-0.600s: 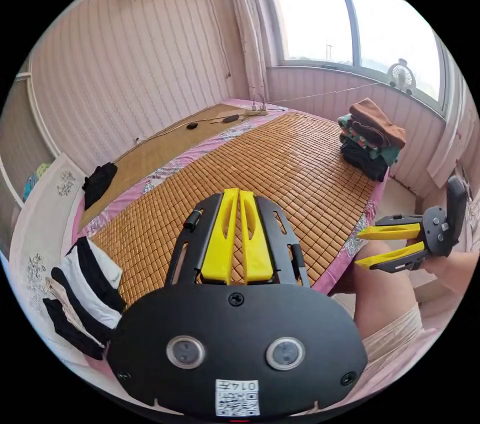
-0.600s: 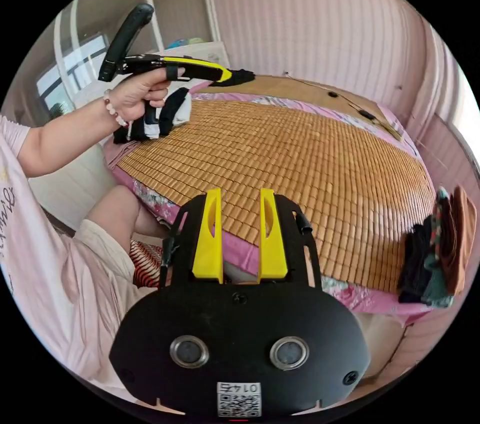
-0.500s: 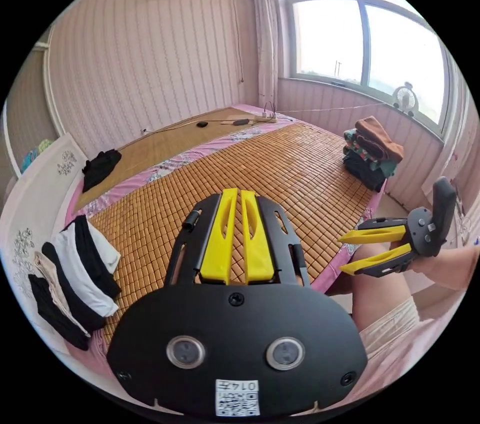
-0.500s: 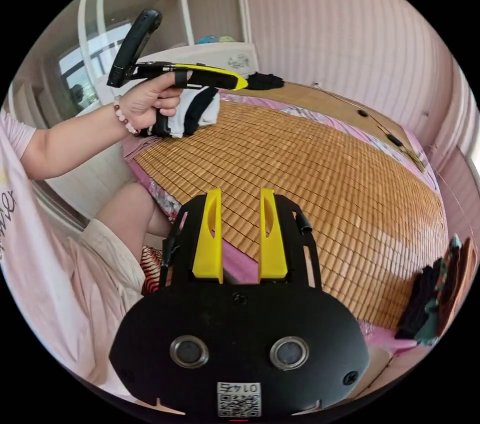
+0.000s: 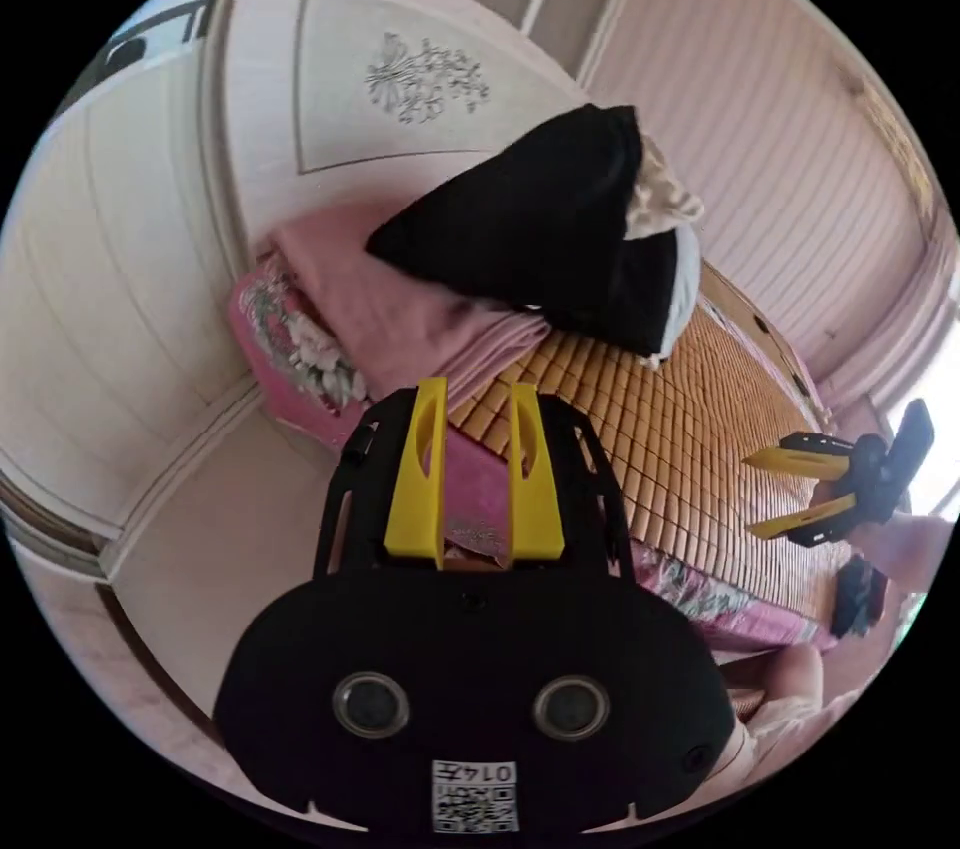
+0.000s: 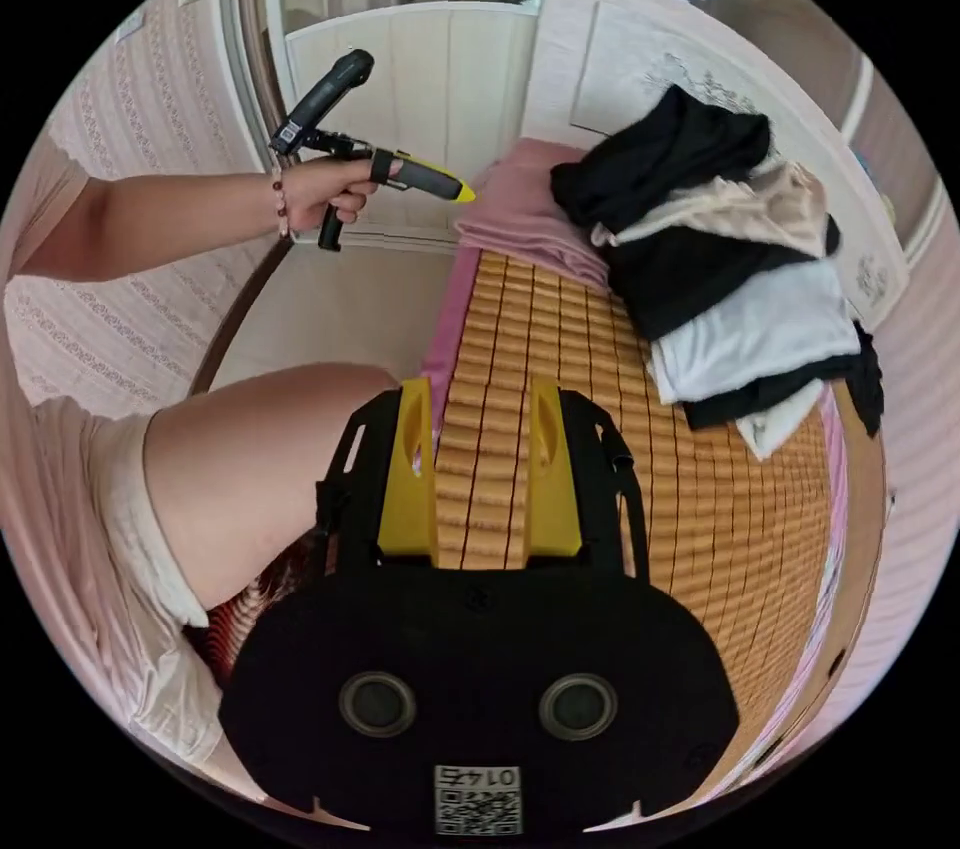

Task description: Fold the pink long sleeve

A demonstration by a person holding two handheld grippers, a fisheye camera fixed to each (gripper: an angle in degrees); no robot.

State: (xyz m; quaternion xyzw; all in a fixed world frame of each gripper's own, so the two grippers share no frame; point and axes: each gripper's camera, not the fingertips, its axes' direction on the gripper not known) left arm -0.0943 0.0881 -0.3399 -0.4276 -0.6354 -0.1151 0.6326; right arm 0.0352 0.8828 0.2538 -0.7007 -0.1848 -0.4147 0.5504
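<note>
The pink long sleeve [image 5: 400, 314] lies folded over the bed's corner, partly under a heap of black, cream and white clothes [image 5: 560, 229]. My left gripper [image 5: 475, 394] hangs open just short of the pink cloth, nothing between its jaws. In the right gripper view a hand holds the left gripper [image 6: 462, 191] with its tip beside the pink long sleeve [image 6: 525, 209]. My right gripper [image 6: 480, 389] is open over the bamboo mat [image 6: 600, 509], apart from the clothes heap [image 6: 720, 279]. Far to the right in the left gripper view, the right gripper [image 5: 750, 494] is also open.
A white headboard [image 5: 380, 79] stands behind the heap. The bamboo mat [image 5: 700, 419] covers the bed, with a pink floral sheet [image 5: 300, 349] at its edge. The person's bare leg [image 6: 250, 459] is beside the bed, over the floor [image 6: 340, 309].
Both cameras have swung from the bed's far end to the heap by the headboard. The left gripper's jaws have opened and it has come close to the pink cloth.
</note>
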